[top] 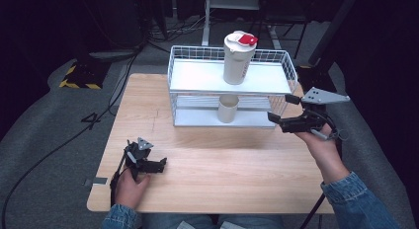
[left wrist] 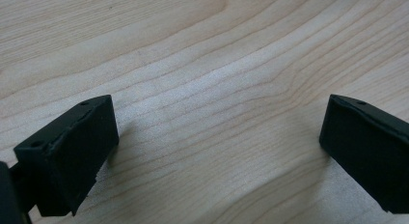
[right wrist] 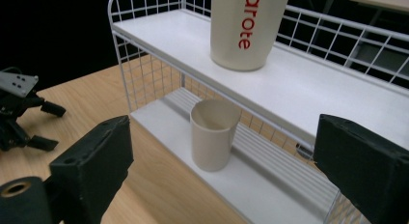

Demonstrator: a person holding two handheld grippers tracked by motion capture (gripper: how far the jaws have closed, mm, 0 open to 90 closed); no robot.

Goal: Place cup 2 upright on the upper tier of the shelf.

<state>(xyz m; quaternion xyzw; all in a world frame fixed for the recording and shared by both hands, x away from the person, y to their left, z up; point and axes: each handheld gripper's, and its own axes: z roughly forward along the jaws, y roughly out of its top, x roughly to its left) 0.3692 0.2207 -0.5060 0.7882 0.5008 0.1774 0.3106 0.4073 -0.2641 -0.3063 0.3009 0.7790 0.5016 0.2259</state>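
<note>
Right gripper point(top: 282, 112) was held at the rack's right end, jaws apart and empty.

The small beige open-topped cup point(right wrist: 213, 134) was found upright on the lower shelf of the white wire two-tier rack point(top: 197, 78), well apart from the jaws. The left gripper point(top: 159, 165) was rested open on the pale wooden table point(top: 222, 160).

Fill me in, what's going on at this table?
A person holds a gripper in each hand at a light wooden table. The right gripper, jaws open and empty, points at a small cream open-topped cup on the lower shelf of a white wire rack. A tall cream red-lidded tumbler stands on top. The left gripper rests open on the table.
</note>
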